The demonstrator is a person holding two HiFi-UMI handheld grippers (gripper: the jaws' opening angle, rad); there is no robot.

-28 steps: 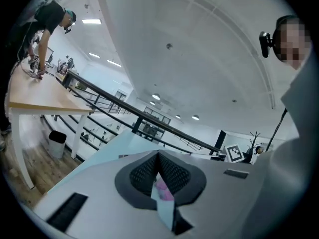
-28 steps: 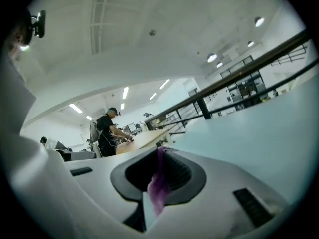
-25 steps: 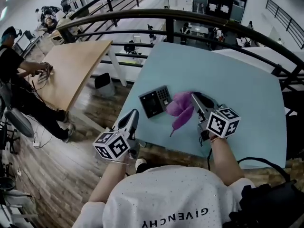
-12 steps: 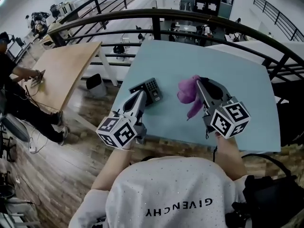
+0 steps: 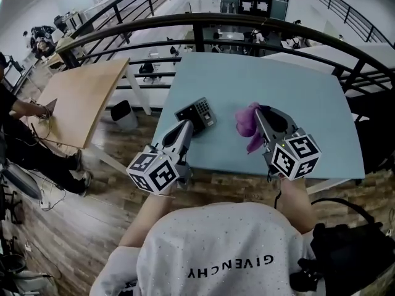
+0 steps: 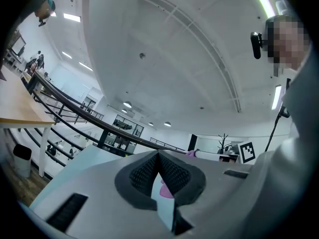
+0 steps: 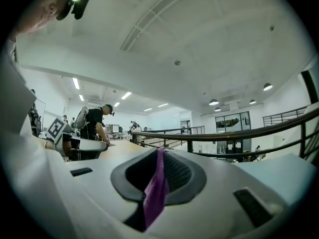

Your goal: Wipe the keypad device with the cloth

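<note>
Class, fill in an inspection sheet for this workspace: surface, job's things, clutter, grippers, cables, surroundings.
Surface: light blue table, bare apart from the job's things.
Job's things: keypad device lying flat near the table's left edge; purple cloth hanging to its right.
Clutter: nothing seen.
Grippers: left gripper shut, tip at the keypad device; right gripper shut on the purple cloth.
Cables: thin black cable beside the right forearm.
Surroundings: black railing, wooden table, wood floor.

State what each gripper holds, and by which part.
Right gripper pinches a fold of the purple cloth; left gripper is shut on nothing.
</note>
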